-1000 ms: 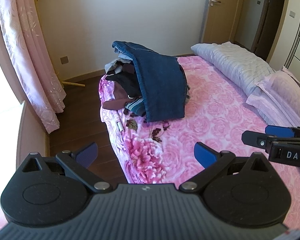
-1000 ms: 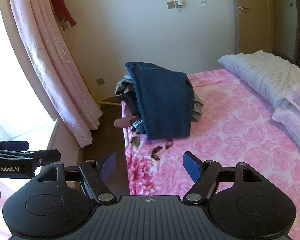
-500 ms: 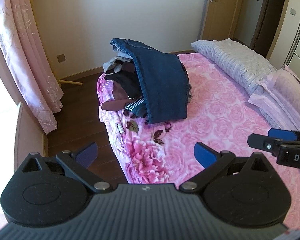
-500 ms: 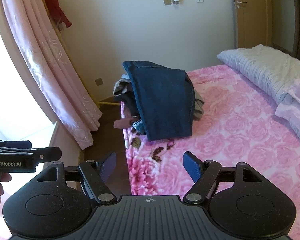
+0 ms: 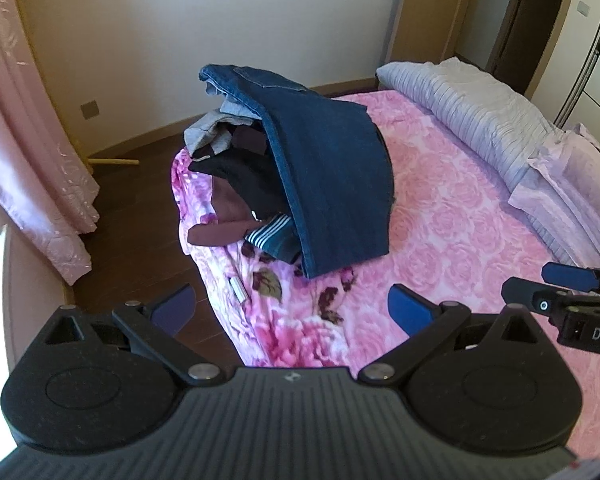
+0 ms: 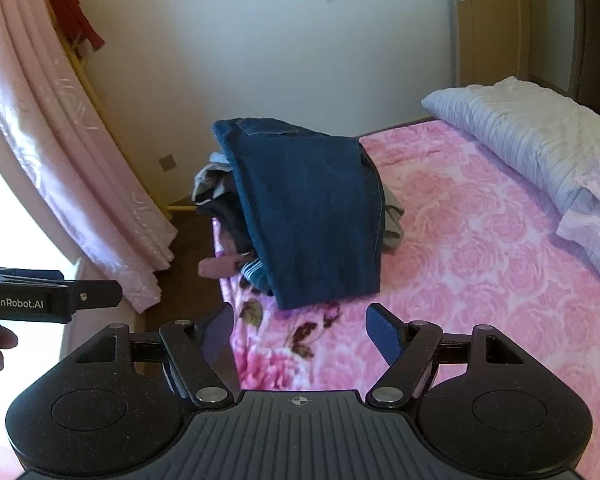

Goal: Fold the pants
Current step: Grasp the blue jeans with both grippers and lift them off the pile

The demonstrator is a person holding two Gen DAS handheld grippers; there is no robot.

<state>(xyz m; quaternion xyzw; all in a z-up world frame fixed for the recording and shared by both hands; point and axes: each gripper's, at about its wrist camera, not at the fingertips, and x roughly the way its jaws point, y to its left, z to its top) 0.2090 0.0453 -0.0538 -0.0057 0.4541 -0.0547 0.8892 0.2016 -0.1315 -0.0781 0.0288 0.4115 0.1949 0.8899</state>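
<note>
Dark blue jeans (image 5: 328, 184) (image 6: 312, 220) lie draped over a heap of clothes (image 5: 236, 168) at the near left corner of a bed with a pink rose cover (image 5: 452, 216) (image 6: 480, 264). My left gripper (image 5: 290, 308) hangs open over the bed's edge, short of the jeans, nothing between its blue pads. My right gripper (image 6: 298, 330) is also open and empty, a little short of the jeans' lower hem. The right gripper's fingers (image 5: 556, 292) show from the side at the right of the left wrist view; the left gripper's fingers (image 6: 80, 296) show at the left of the right wrist view.
A grey striped duvet (image 5: 472, 116) and pink pillows (image 5: 572, 176) lie along the bed's far right side. Pink curtains (image 6: 60, 160) hang at the left by a window. Dark wood floor (image 5: 132, 216) runs between bed and curtain. A closed door (image 6: 488, 20) stands at the back.
Both grippers have moved forward and slightly down toward the clothes heap, which now looks larger and nearer. Both stay open and empty.
</note>
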